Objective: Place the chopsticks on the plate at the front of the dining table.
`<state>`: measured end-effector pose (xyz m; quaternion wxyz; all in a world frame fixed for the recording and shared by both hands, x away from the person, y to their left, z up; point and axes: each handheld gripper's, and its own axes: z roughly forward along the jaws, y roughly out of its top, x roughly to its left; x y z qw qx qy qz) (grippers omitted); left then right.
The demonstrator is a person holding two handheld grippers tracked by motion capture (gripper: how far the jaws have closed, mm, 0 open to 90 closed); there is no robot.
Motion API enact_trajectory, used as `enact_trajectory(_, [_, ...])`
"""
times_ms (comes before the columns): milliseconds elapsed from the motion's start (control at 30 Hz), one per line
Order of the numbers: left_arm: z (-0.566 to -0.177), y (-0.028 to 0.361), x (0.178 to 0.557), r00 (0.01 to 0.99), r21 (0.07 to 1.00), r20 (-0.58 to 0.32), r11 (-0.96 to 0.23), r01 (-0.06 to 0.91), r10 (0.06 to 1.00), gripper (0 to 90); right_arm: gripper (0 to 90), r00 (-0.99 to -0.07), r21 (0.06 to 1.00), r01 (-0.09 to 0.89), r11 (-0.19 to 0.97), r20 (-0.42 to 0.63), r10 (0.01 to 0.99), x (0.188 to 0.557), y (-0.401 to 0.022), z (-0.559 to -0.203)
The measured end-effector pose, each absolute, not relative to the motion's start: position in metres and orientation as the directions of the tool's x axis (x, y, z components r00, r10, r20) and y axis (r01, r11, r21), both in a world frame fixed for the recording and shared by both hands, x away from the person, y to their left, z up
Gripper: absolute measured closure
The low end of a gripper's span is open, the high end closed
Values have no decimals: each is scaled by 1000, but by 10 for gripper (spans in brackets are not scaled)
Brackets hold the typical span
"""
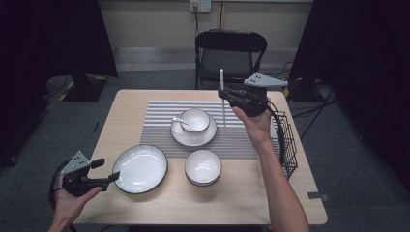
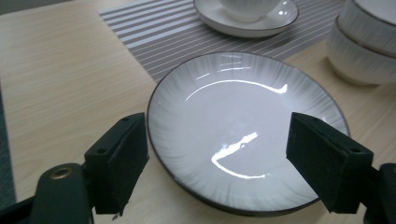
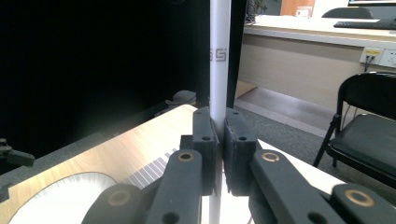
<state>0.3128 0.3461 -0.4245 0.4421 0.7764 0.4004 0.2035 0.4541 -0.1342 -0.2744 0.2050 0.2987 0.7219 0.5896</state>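
- Nearest the high camera, the left gripper sits low at the worktop's near left corner, held in the person's left hand, with its fingers standing well apart and nothing between them.
- From the left gripper view, those 2 fingers frame the flat white plate with a dark rim; the plate lies just beyond them on the bare wood, and the fingers do not touch it.
- Farther back, the right gripper is held up over the far right part of the striped placemat, carried by the right hand.
- Its fingers are clamped together on a thin white stick, which stands upright, its top above the gripper and its lower end hanging over the placemat.
- In the right gripper view the stick rises straight between the 2 pads, with grey lettering on it too blurred to read.
- On the placemat, left of the stick, a white cup with a spoon in it stands on a saucer.
- Stacked white bowls sit in front of the saucer, to the right of the plate and apart from it.
- At the worktop's right edge stands a black wire basket.
- Beyond the far edge stands a black folding chair.
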Motion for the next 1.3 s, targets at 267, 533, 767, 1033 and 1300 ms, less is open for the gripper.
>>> enact_trajectory(267, [-417,326,316,647,880,-81,-250,403,758,205,851,-757,974,180,138,48,652,452,-120,-271])
enact_trajectory(533, [-415,306,324,681,888,-88,-253,384,727,202,851,-774,978,167,128,49,632,449,-111,-265])
enact_trajectory(767, [-407,285,327,711,898,-48,-281,338,701,201,851,-785,977,166,133,49,618,448,-100,-263])
enact_trajectory(1033, [-403,269,333,731,902,-55,-281,329,680,194,851,-802,979,161,126,55,595,446,-87,-263])
enact_trajectory(1300, [-398,261,338,738,912,-77,-251,323,670,190,851,-819,981,149,124,52,571,441,-77,-260])
